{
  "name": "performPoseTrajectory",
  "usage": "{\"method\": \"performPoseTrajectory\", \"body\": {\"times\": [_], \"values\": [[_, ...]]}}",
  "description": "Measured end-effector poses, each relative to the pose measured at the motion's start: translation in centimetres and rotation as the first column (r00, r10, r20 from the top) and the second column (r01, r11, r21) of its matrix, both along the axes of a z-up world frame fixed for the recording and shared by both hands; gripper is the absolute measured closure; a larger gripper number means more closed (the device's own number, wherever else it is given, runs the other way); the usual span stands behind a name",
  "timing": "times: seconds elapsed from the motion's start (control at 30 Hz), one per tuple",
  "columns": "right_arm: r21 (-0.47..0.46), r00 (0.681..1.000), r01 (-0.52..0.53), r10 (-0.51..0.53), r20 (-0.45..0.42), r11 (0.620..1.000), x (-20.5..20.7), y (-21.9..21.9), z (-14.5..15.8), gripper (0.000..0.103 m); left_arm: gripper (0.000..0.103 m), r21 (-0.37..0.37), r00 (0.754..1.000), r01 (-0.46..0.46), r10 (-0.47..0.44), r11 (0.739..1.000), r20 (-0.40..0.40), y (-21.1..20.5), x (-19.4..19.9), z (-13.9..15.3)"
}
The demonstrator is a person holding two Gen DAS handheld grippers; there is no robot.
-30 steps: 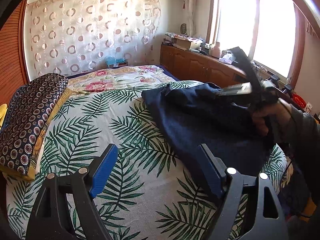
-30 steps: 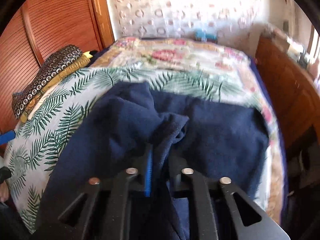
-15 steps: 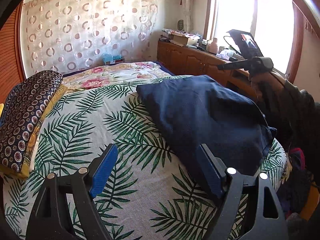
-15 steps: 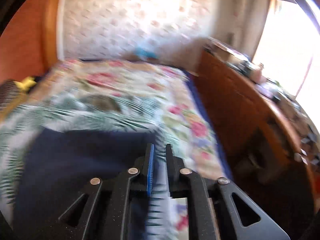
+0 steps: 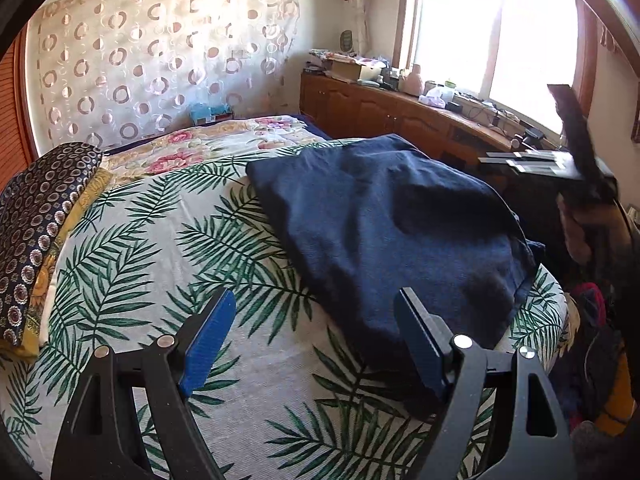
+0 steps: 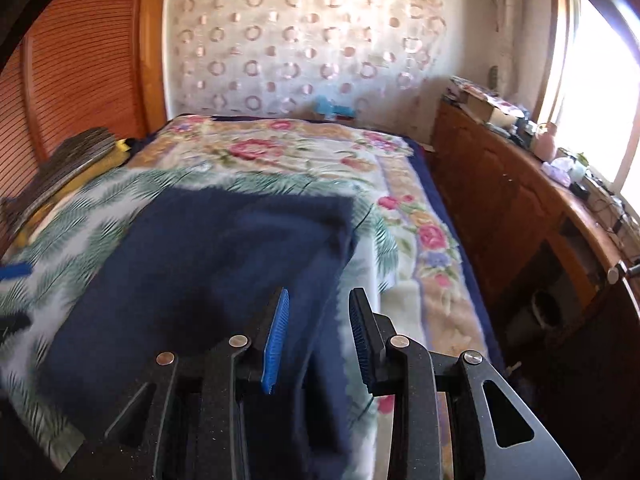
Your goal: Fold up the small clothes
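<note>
A dark navy garment (image 5: pixel 384 224) lies folded over on the palm-leaf bedspread (image 5: pixel 168 264), near the bed's right edge; it also shows in the right wrist view (image 6: pixel 208 264). My left gripper (image 5: pixel 316 316) is open and empty, low over the bedspread, its right finger by the garment's near edge. My right gripper (image 6: pixel 318 312) is open and empty above the garment's right edge; in the left wrist view it (image 5: pixel 532 162) is raised at the right, beyond the bed.
A dark patterned pillow (image 5: pixel 36 216) lies along the bed's left side. A floral blanket (image 5: pixel 208 144) covers the far end. A wooden cabinet (image 5: pixel 400 116) with clutter runs under the window at right. Clothes (image 5: pixel 592 344) are heaped beside the bed.
My right gripper laid the garment's fold down, then opened and let it go, lifting away to the right. The garment now lies flatter. My left gripper has stayed open and nearly still.
</note>
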State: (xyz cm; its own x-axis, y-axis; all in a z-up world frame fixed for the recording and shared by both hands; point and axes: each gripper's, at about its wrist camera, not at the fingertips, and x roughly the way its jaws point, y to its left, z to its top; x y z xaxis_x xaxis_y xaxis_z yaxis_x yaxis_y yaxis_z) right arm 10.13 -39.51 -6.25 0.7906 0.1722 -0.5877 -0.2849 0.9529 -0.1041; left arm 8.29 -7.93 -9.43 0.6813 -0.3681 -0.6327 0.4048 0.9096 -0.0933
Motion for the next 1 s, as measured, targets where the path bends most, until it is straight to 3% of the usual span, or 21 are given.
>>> {"method": "performPoseTrajectory", "body": {"times": [0.27, 0.7, 0.73, 0.77, 0.83, 1.0], "values": [[0.019, 0.999, -0.012, 0.013, -0.051, 1.0, -3.9, -2.6, -1.8, 0.071, 0.021, 0.02, 1.0, 0.023, -0.022, 1.0, -0.015, -1.3, 0.1, -0.4], [0.075, 0.995, 0.012, -0.004, -0.102, 0.997, -6.0, -3.3, -1.6, 0.071, 0.021, 0.039, 0.996, 0.069, -0.066, 0.997, -0.065, -3.1, -0.1, -1.8], [0.077, 0.995, 0.005, 0.003, -0.101, 0.997, -6.1, -3.2, -1.6, 0.075, 0.021, 0.037, 0.995, 0.069, -0.066, 0.997, -0.069, -3.1, -0.1, -1.9], [0.079, 0.995, -0.008, 0.015, -0.1, 0.997, -6.1, -3.2, -1.6, 0.089, 0.021, 0.036, 0.995, 0.069, -0.066, 0.997, -0.075, -3.1, -0.1, -2.0], [0.078, 0.996, -0.021, 0.027, -0.087, 0.997, -6.3, -2.7, -1.7, 0.098, 0.021, 0.038, 0.994, 0.07, -0.067, 0.997, -0.081, -3.1, 0.0, -2.1], [0.109, 0.999, 0.004, 0.0, -0.034, 0.994, -7.8, -4.1, -0.7, 0.099, 0.021, 0.036, 0.993, 0.08, -0.076, 0.996, -0.094, -3.2, -0.1, -2.3]]}}
